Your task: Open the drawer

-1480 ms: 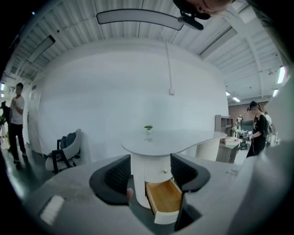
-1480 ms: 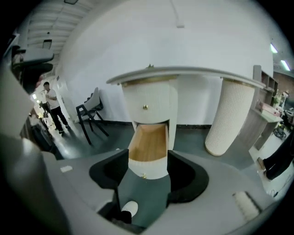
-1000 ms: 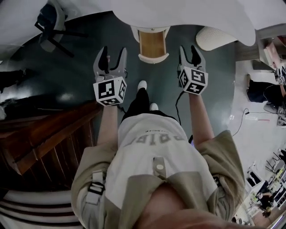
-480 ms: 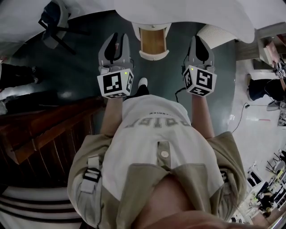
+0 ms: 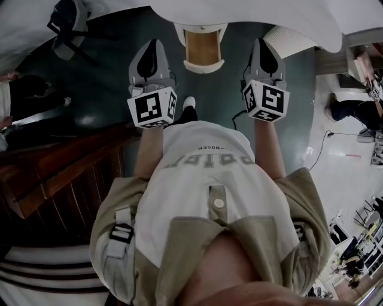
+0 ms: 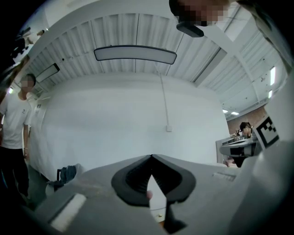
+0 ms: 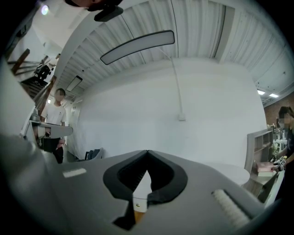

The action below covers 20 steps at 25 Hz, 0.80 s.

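Sitting ahead between the left gripper [image 5: 153, 42] and right gripper [image 5: 264, 40], both just closed on nothing, the drawer [image 5: 202, 49] shows whole only in the head view.

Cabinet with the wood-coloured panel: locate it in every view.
Head view: the cabinet sits top centre, against the white wall.
Left gripper view: a sliver at bottom centre, through the shut left gripper.
Right gripper view: likewise, below the shut right gripper.
Shared landmark: the white wall.

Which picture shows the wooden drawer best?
The head view: the drawer shows its whole wooden face there, seen from above. The left and right gripper views each catch only a sliver of it, low down behind their shut jaws.
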Available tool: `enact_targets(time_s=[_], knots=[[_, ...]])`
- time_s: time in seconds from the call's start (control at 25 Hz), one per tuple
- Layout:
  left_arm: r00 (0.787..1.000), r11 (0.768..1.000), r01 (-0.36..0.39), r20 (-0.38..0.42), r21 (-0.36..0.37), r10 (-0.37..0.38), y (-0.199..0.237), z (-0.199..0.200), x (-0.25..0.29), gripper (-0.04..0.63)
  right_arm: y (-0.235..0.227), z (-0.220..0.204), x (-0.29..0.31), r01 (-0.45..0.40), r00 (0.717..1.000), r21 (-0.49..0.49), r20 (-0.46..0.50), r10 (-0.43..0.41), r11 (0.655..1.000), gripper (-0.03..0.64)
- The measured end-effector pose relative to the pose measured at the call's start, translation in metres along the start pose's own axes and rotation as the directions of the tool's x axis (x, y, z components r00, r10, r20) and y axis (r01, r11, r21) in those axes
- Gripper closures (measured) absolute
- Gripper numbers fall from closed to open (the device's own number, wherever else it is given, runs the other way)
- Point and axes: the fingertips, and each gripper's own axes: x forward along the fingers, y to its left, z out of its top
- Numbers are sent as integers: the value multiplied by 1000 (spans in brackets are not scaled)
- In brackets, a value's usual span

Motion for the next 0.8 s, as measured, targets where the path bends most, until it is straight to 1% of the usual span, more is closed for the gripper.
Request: enact_targets(time_s=[0.32,0.8], knots=[[1000,1000,-4,-19,2,4,1,-5,5,588,2,-10,3,-10,1000,-27,-27,10,1000,617],[999,1000,0,-41,-5,0,9,-13,7,588,10,-6,8,-27,999,-46,-19,26,999,617]])
